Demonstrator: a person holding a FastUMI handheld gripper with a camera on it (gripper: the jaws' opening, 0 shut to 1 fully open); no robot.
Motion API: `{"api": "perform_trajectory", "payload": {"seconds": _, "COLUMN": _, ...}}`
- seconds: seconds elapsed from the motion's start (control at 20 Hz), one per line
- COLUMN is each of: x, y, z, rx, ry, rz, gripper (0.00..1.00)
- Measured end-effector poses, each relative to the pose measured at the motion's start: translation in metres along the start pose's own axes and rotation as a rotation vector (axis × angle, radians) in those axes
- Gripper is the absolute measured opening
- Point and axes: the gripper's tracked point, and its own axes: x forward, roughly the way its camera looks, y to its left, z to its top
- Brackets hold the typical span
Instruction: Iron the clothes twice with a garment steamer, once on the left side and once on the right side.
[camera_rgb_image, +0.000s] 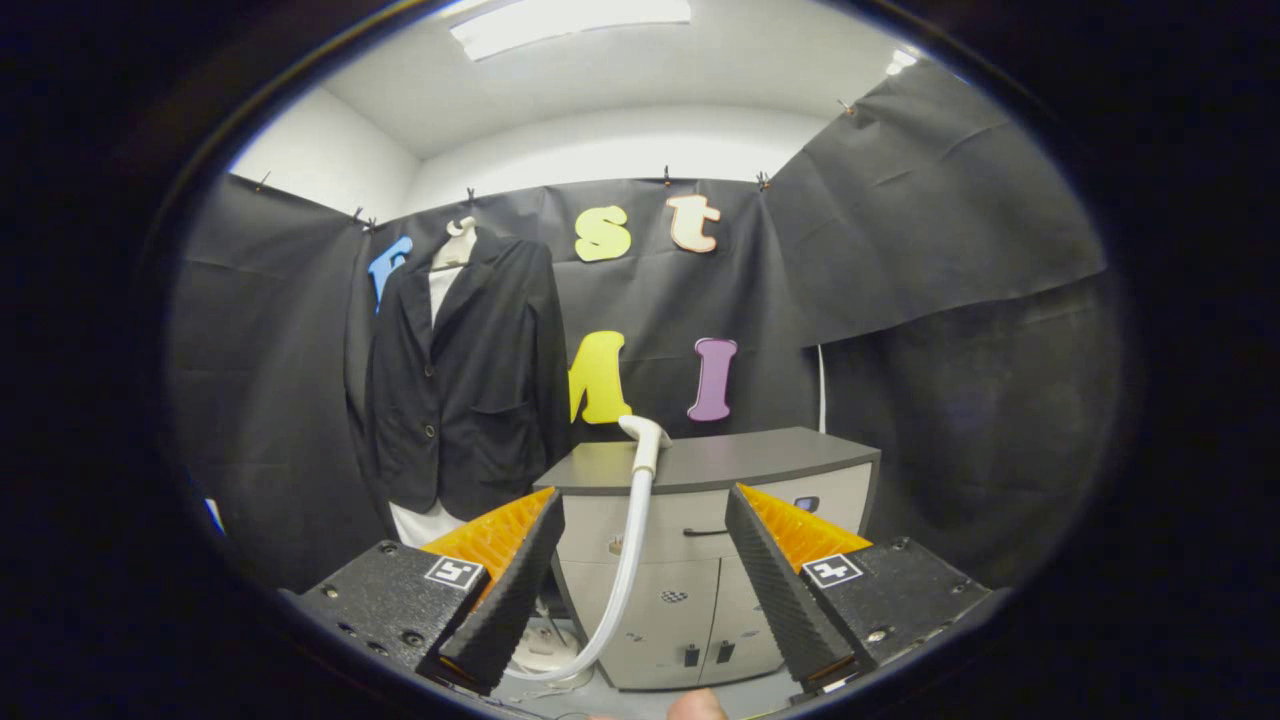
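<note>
Right now, in the gripper view, the gripper (645, 570) has its two fingers (510, 590) spread wide with nothing pinched between them. Between and beyond them, at about twelve o'clock, stands a grey cabinet (800, 490) whose flat top serves as a worktop. The steamer head (645, 435) rests hooked at the front edge of that top, and its white hose (625, 570) hangs down the cabinet front, curving toward seven o'clock to what looks like the steamer's base (545, 650) on the floor, half hidden behind the left finger.

The jacket (465, 380), dark and buttoned, hangs on a white form against the booth wall at roughly ten o'clock from the fingers, just to the left of the cabinet and well beyond the fingertips. A white shirt (420, 522) shows at its collar and hem.

As a judgement: ironing has not begun, since the steamer head is not yet picked up. The head is probably light, hard plastic and somewhat smooth, so the neck just below the bend is the sensible place to pinch. The hose is soft and springy and will tug sideways as the head moves. The jacket is limp cloth that will sway if pushed, so strokes should be gentle, one down each front panel.
</note>
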Motion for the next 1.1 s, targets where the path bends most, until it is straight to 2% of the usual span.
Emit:
{"api": "perform_trajectory", "payload": {"seconds": 0.4, "x": 0.026, "y": 0.018, "z": 0.013, "rx": 0.026, "ry": 0.016, "rz": -0.086, "gripper": 1.0}}
{"api": "perform_trajectory", "payload": {"seconds": 0.6, "x": 0.055, "y": 0.011, "z": 0.016, "rx": -0.014, "ry": 0.097, "rz": -0.111, "gripper": 1.0}}
{"api": "perform_trajectory", "payload": {"seconds": 0.8, "x": 0.112, "y": 0.014, "z": 0.014, "rx": 0.006, "ry": 0.205, "rz": -0.075, "gripper": 1.0}}
{"api": "perform_trajectory", "payload": {"seconds": 1.1, "x": 0.227, "y": 0.009, "z": 0.008, "rx": 0.039, "ry": 0.419, "rz": -0.004, "gripper": 1.0}}
